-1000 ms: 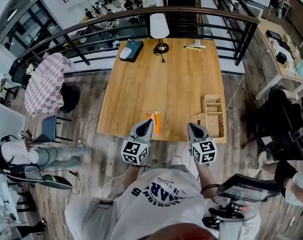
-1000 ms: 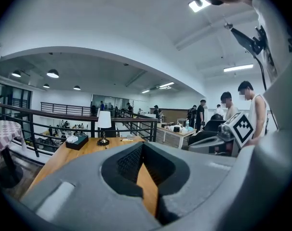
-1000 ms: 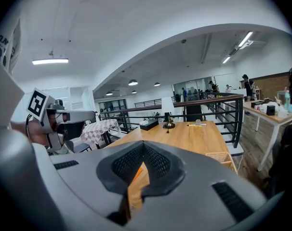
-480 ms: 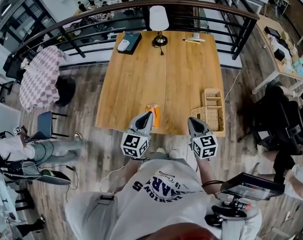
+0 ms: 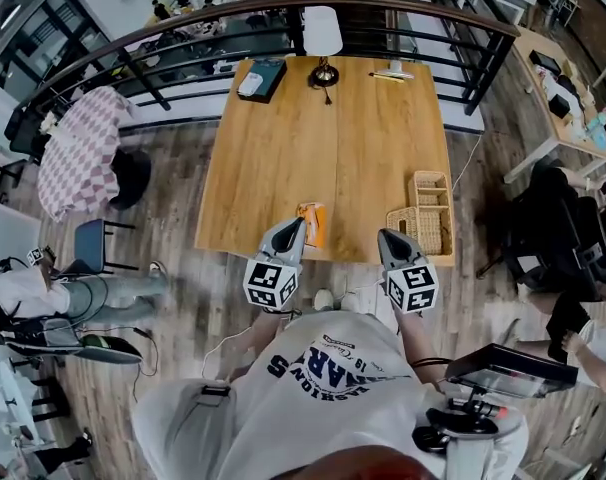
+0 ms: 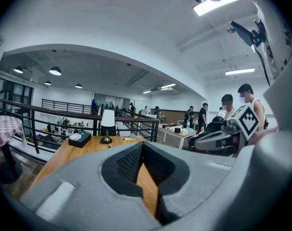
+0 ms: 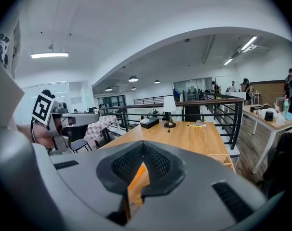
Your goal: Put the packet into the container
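In the head view, the packet lies flat on the table, well to the left of the container and level with it along the near edge. Your left gripper hovers just beside the packet, on the side away from the container. Your right gripper hangs just short of the container's near-left corner. Neither one touches anything.

In the left gripper view, your jaws meet at the tips with nothing between them. Only bare tabletop shows through the gap behind them, and the container is out of frame.

In the right gripper view, the jaws are likewise pressed together and empty. A corner of the container shows low on the right, and an orange sliver in the gap is probably the packet lying left of the container.

By my reading you are at the approach and the pick has not begun. Next you need to spread the left jaws, lower them over the packet's edge, close on it, then carry it right and over the container's rim.
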Tool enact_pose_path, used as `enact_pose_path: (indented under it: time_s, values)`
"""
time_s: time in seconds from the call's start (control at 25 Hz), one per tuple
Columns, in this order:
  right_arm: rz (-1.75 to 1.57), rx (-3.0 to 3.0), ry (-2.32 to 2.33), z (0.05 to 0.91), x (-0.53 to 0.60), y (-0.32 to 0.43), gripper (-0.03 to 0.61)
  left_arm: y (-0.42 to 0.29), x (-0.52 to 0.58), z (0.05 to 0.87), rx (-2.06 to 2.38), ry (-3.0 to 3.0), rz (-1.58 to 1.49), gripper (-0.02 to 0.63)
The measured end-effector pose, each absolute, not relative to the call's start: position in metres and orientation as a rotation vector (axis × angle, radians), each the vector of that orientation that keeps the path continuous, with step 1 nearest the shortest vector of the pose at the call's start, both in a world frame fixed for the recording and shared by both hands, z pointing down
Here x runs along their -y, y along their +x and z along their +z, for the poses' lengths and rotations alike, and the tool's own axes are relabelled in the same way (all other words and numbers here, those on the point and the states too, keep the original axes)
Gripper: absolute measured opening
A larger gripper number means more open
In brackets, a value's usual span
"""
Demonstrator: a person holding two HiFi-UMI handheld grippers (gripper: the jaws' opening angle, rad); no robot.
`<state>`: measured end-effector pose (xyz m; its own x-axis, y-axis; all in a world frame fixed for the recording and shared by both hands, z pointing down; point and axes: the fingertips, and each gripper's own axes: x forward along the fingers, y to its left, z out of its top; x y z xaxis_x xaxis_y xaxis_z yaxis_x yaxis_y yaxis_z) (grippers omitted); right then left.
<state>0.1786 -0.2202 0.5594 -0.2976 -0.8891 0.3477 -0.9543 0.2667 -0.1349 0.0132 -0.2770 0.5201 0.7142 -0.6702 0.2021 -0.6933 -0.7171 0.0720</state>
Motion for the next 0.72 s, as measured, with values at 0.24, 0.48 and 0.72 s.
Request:
enact_pose_path:
  time_s: [0.24, 0.48, 0.72]
  values:
    - [0.484, 2.324, 1.743, 0.562, 0.22, 0.182, 0.008, 0.017, 0.28, 0.532, 1.091, 2.77, 0.281, -0.005]
    - [0.486, 2.303, 1.754, 0.564, 0.22, 0.187, 0.008, 0.017, 0.284, 0.527, 1.076, 2.792, 0.297, -0.005]
    - [0.491, 2.325, 1.709, 0.567, 0.232, 0.172, 0.009, 0.012, 0.28, 0.516, 1.063, 2.812, 0.237, -0.005]
